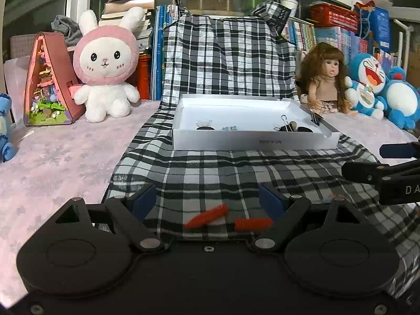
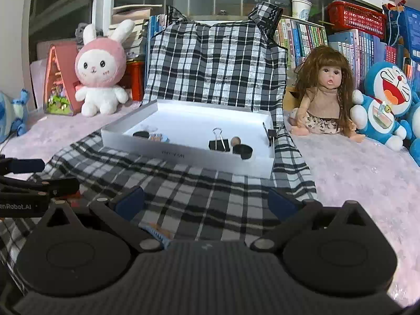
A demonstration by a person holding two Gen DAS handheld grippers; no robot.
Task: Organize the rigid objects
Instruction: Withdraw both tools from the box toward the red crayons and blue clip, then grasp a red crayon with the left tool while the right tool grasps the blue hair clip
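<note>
Two red-orange pieces, one [image 1: 206, 216] and the other [image 1: 253, 224], lie on the black-and-white checked cloth [image 1: 210, 168]. They rest low between the fingers of my left gripper [image 1: 207, 199], which is open and touches neither. My right gripper [image 2: 206, 200] is open wide over the cloth. A small blue-and-orange piece [image 2: 156, 232] lies by the base of its left finger, partly hidden. Further back sits a white shallow box [image 2: 183, 155] holding a black binder clip [image 2: 219, 141], a wooden ball [image 2: 235, 141], a black round lid [image 2: 245, 151] and other small items.
Each gripper shows in the other's view: the right gripper [image 1: 378, 161], the left gripper [image 2: 47, 174]. Behind the box stand a pink rabbit plush [image 1: 105, 71], a doll [image 2: 325, 94], a blue cat plush [image 2: 386, 102], a triangular toy house [image 1: 47, 84] and rows of books [image 2: 302, 36].
</note>
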